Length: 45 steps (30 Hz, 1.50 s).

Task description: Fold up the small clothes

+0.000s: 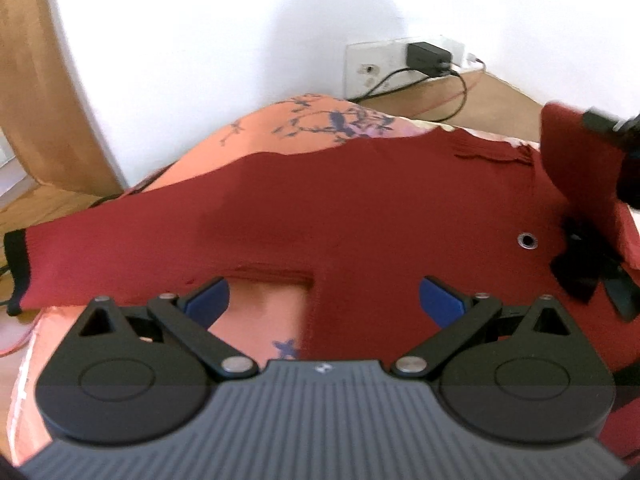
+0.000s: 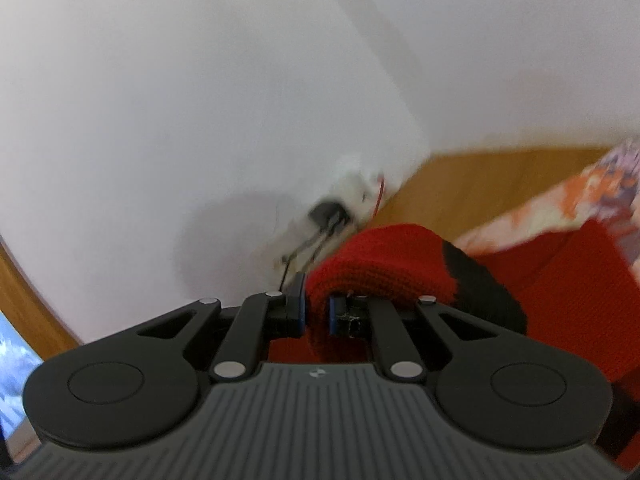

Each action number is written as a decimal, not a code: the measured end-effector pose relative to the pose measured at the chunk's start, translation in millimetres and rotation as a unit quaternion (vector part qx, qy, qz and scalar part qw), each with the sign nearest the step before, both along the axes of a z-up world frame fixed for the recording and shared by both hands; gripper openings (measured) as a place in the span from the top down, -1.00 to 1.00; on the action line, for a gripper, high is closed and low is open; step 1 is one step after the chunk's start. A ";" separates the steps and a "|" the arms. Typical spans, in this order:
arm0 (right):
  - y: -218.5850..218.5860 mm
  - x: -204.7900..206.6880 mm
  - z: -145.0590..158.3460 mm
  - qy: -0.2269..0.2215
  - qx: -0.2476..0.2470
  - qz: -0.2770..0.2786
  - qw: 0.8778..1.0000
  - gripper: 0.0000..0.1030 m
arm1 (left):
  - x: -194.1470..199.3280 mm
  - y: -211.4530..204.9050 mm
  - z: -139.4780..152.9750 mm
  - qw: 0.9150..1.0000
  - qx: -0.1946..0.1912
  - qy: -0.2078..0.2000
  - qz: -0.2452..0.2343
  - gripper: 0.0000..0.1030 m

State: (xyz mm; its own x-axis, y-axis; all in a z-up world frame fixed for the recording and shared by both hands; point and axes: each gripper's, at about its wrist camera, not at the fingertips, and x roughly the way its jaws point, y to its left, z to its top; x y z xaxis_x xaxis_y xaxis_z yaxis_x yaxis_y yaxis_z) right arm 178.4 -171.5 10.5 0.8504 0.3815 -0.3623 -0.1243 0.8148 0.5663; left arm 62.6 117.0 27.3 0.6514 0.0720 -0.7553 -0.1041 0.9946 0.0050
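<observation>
Red sweater (image 1: 320,208) spread on the floral sheet (image 1: 280,128).
Left gripper (image 1: 324,300) spread apart, empty; right gripper (image 2: 316,312) clamps the black-cuffed sleeve (image 2: 384,264).

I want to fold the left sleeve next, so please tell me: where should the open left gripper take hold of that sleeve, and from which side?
Probably grip the black cuff at the end of the left sleeve, coming in from the cuff's open end. The sleeve lies flat and stretched out on the floral cloth, so its end is free. The left gripper is open.
</observation>
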 end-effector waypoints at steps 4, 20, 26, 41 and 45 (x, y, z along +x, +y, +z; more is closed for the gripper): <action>31.0 12.4 -22.2 0.039 -0.021 0.018 0.999 0.79 | 2.2 9.8 -0.3 1.000 0.000 -0.002 0.005 -1.00; 72.4 32.1 -85.1 0.145 -0.048 0.051 0.987 0.42 | 8.7 16.1 -8.2 1.000 -0.006 0.006 -0.013 -1.00; 81.1 31.3 -79.0 0.142 -0.045 0.070 0.986 -0.30 | 6.9 11.9 -7.3 1.000 -0.007 0.004 -0.023 -1.00; 45.8 -34.4 -7.9 0.137 -0.092 0.066 0.984 -0.64 | 13.7 -7.1 2.5 0.997 -0.022 -0.010 -0.073 -1.00; 12.1 -55.9 3.1 0.142 -0.109 0.034 0.983 -0.66 | 21.0 -26.8 4.9 0.994 -0.025 -0.019 -0.106 -1.00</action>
State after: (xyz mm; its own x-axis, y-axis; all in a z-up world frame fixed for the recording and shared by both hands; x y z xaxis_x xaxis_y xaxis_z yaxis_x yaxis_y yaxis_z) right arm 122.5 -159.4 13.5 0.6791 0.3208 -0.6603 -0.0449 0.9160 0.3988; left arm 83.7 90.2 32.3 0.6764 -0.1076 -0.7286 0.1087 0.9930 -0.0458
